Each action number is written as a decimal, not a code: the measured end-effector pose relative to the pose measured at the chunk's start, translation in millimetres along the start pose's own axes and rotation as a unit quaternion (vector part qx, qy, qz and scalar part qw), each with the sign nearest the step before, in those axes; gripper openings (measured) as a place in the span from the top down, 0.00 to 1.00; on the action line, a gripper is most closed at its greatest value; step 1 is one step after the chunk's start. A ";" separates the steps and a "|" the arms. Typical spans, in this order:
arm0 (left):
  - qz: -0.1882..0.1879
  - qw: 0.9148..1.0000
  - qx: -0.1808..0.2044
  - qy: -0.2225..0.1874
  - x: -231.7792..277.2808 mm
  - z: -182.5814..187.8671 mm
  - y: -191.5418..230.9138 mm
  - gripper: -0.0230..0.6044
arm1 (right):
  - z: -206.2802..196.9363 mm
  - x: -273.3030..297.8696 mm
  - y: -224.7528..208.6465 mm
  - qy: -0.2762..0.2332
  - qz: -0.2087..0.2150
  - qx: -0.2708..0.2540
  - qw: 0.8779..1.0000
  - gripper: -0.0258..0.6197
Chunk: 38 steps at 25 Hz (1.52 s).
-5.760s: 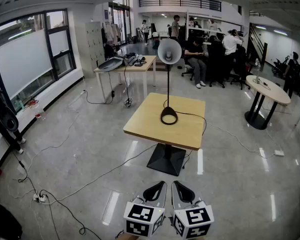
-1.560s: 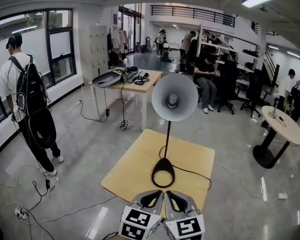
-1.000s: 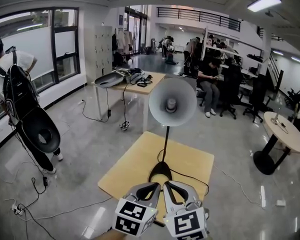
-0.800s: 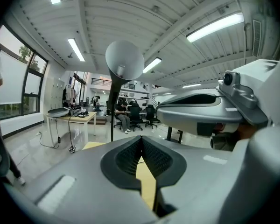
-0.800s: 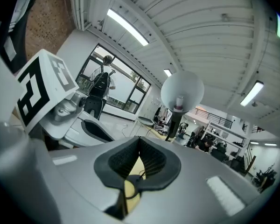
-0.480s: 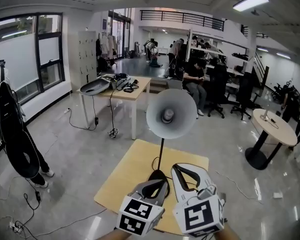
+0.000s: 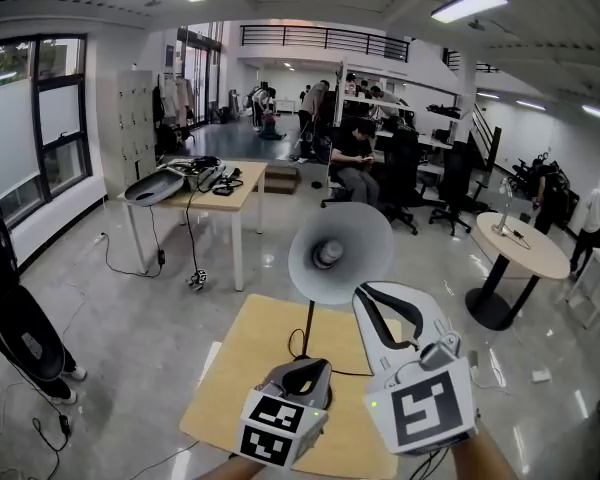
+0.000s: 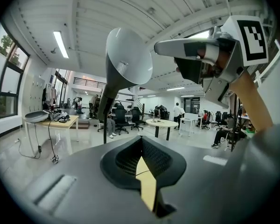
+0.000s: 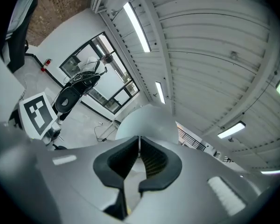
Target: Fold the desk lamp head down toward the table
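The desk lamp stands upright on the wooden table [image 7: 238, 363], its white cone head [image 7: 340, 253] facing me on a thin black pole [image 7: 308, 330]. My right gripper [image 7: 368, 292] is raised beside the head's lower right rim; whether it touches I cannot tell. Its jaws have just been opening a crack, tips still almost together, nothing between them. In the right gripper view the head's white back [image 9: 144, 120] fills the space just past the tips. My left gripper [image 7: 300, 370] is low in front of the lamp base, shut and empty. The left gripper view shows the lamp head [image 8: 128, 55] above and the right gripper [image 8: 161, 46] near it.
A long desk [image 7: 242, 180] with gear on it stands behind at the left, a round table [image 7: 545, 258] at the right. Several people sit at workstations [image 7: 365, 153] in the back. A black bag [image 7: 15, 318] hangs at the left edge. Cables lie on the floor.
Both grippers have moved forward toward the lamp. The right one has risen from near the base up to the lamp head and rolled; the left stays low.
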<state>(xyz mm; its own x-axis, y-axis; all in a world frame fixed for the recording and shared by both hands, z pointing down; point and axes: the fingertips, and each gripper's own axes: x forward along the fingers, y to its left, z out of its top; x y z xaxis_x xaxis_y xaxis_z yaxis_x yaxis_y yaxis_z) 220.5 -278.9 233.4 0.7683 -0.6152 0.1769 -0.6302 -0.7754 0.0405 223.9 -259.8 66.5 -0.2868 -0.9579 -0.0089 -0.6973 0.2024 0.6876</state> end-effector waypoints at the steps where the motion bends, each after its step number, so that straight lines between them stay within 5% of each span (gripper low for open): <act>1: -0.004 1.000 0.000 0.001 5.4 -0.2 17.5 0.95 | 2.9 16.4 -1.1 -0.001 -0.005 -0.004 1.000 0.93; 16: -0.066 0.998 -0.005 0.002 -20.5 26.7 197.0 0.95 | 111.7 171.7 7.7 0.037 -0.072 -0.135 0.988 0.79; 25: -0.095 0.996 -0.003 0.002 -34.4 23.4 266.7 0.95 | 139.6 243.6 26.9 0.086 -0.071 -0.240 0.964 0.70; 38: -0.130 0.991 -0.008 0.013 -30.2 -3.8 352.5 0.95 | 145.6 326.0 54.2 0.138 -0.058 -0.281 0.948 0.76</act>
<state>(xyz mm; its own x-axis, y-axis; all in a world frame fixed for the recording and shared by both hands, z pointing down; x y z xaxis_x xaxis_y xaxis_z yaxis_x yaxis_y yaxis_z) -25.2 -533.1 246.0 0.9019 -0.3911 0.1832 -0.4133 -0.9048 0.1031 -3.0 -531.5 -4.9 0.0072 -0.9995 0.0298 -0.2321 0.0273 0.9723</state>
